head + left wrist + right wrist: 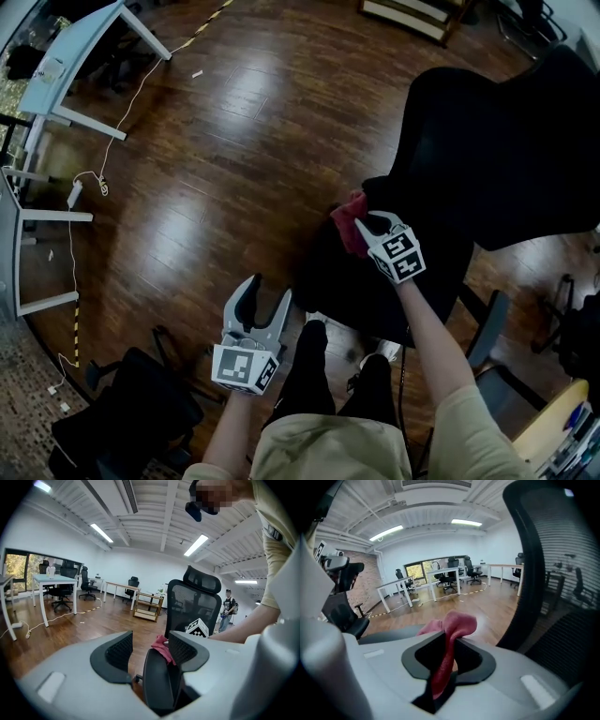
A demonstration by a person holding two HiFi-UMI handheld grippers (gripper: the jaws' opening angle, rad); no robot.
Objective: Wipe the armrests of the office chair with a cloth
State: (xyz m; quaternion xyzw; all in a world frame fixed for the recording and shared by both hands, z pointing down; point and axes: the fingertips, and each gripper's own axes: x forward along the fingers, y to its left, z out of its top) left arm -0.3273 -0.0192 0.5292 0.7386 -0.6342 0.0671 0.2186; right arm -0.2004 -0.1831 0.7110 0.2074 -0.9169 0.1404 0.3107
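- The right gripper [373, 222] has its jaws closed on a red cloth [349, 225]; in the right gripper view the cloth [452, 623] runs as a pinched strip between the two pads and bunches into a soft lump just past the fingertips
- From the head view, that gripper and the cloth sit at the left edge of the black office chair [506, 141], where the backrest meets the seat
- The left gripper view shows a dark padded armrest [159, 681] pointing away from the camera, with the cloth [161, 645] resting at its far end and the right gripper's marker cube just behind it
- The left gripper [267, 291] hangs over the wooden floor [234, 141], to the left of the chair and apart from it; its jaws stand wide apart with nothing between them (the armrest seen in the gap lies farther off, not in the grip)
- The chair's mesh backrest [553, 564] fills the right side of the right gripper view
- The person's legs in black trousers [314, 375] stand below the chair seat in the head view
- A white desk [75, 56] stands at the upper left, with a white cable [94, 178] trailing across the floor near it
- A second dark chair [122, 412] sits at the lower left
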